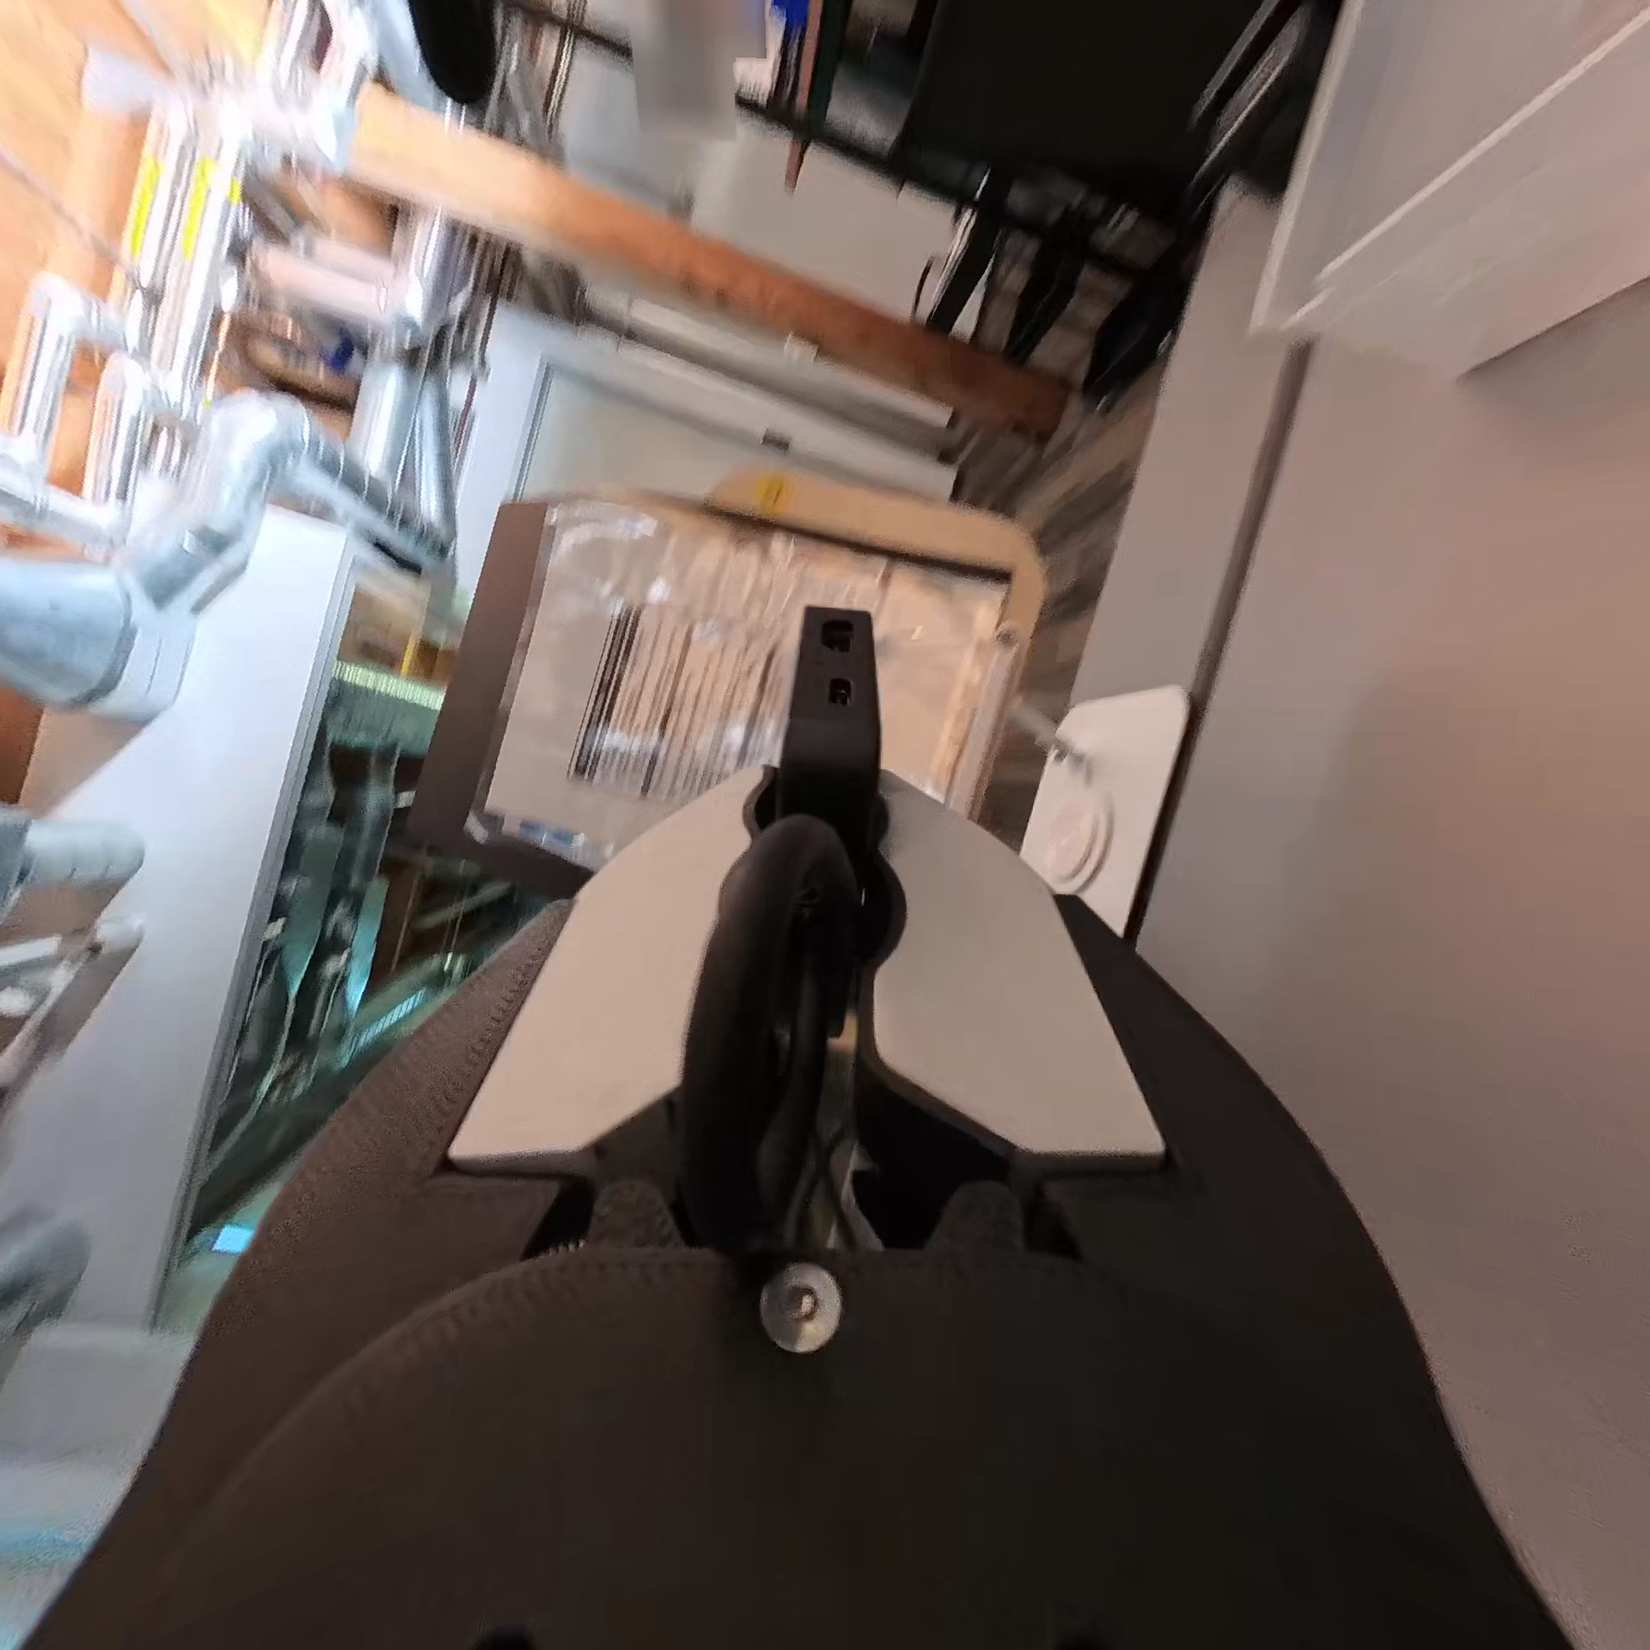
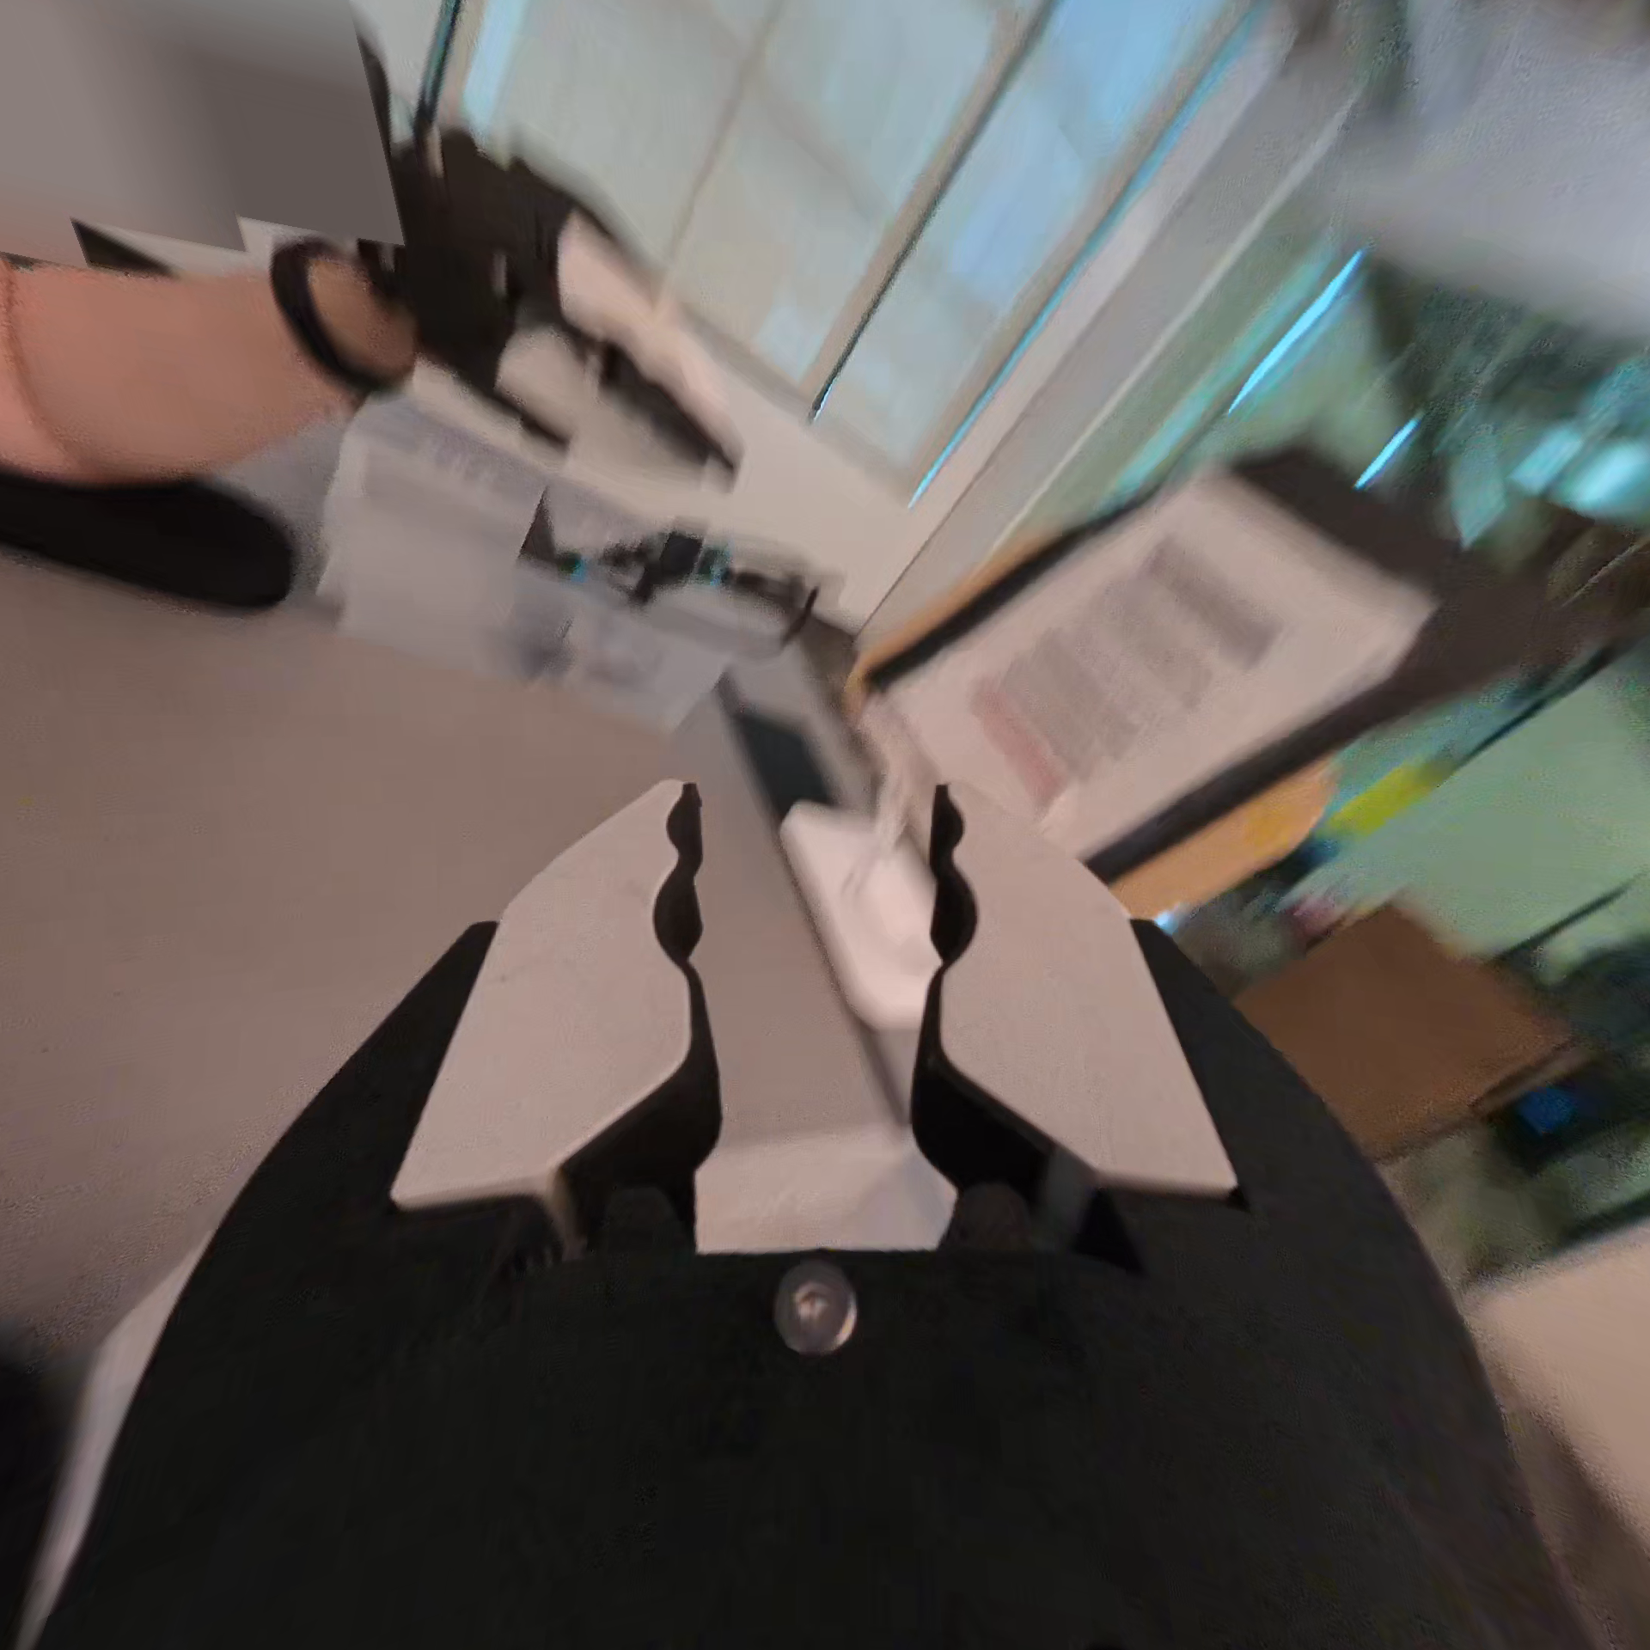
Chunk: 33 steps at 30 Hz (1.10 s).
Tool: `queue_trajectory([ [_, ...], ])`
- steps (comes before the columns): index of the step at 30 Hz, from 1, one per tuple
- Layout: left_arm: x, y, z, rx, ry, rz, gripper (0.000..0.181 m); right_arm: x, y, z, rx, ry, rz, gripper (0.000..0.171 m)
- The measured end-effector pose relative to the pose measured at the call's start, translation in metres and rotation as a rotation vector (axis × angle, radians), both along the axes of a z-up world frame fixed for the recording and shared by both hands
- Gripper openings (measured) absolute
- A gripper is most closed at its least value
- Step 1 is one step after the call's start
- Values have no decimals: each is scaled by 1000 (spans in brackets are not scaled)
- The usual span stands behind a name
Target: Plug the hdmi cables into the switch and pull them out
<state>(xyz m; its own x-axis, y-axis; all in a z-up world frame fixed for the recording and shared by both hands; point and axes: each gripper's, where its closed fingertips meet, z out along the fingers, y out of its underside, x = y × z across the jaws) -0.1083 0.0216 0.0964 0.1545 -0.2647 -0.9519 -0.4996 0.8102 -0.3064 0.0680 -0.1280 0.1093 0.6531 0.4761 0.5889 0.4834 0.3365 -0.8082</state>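
My left gripper (image 1: pixel 821 795) is shut on a black HDMI plug (image 1: pixel 835 696). The plug sticks out past the fingertips, and its black cable (image 1: pixel 777 946) loops back between the fingers. It is held in the air, with the view tilted and blurred. My right gripper (image 2: pixel 812 795) is open and empty above the grey table (image 2: pixel 268 848). A small white box (image 2: pixel 857 920) lies on the table just beyond its fingers; blur hides whether it is the switch. The left gripper also shows far off in the right wrist view (image 2: pixel 554 357), held by a person's forearm (image 2: pixel 161 357).
A framed clear panel with dark stripes (image 1: pixel 759 679) stands ahead; it also shows in the right wrist view (image 2: pixel 1134 661). A white plate-like thing (image 1: pixel 1107 804) leans beside a grey wall (image 1: pixel 1429 893). Metal pipes (image 1: pixel 179 536) are at the left. Windows (image 2: pixel 893 268) stand behind the table.
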Motion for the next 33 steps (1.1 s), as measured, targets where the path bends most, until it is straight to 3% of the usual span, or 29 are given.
queue_trajectory([
  [3, 12, -28, -10, 3, 35, -132, 16, -70, -4, 35, 209, -109, 104, 43],
  [8, 21, -48, -23, 56, 93, -173, 16, -152, 29, -5, 191, -453, 120, 42],
  [13, 27, -62, -33, 51, 129, -214, 16, -183, 55, -39, 173, -610, 111, 36],
  [16, 29, -70, -40, 29, 147, -241, 17, -178, 69, -42, 221, -684, 13, 16],
  [18, 31, -70, -40, 23, 125, -248, 27, -173, 70, -44, 211, -719, -9, 15],
  [22, 27, -60, -21, -28, 52, -172, 63, -118, 82, -43, 68, -709, -186, 15],
  [25, 14, -50, -6, -55, 20, -135, 62, -18, 85, -54, -113, -611, -414, 15],
  [28, -1, -39, 10, -34, -17, -92, 56, 78, 71, -96, -326, -511, -587, 16],
  [33, -12, -27, 20, -43, -44, -60, 53, 153, 59, -169, -558, -503, -695, 16],
])
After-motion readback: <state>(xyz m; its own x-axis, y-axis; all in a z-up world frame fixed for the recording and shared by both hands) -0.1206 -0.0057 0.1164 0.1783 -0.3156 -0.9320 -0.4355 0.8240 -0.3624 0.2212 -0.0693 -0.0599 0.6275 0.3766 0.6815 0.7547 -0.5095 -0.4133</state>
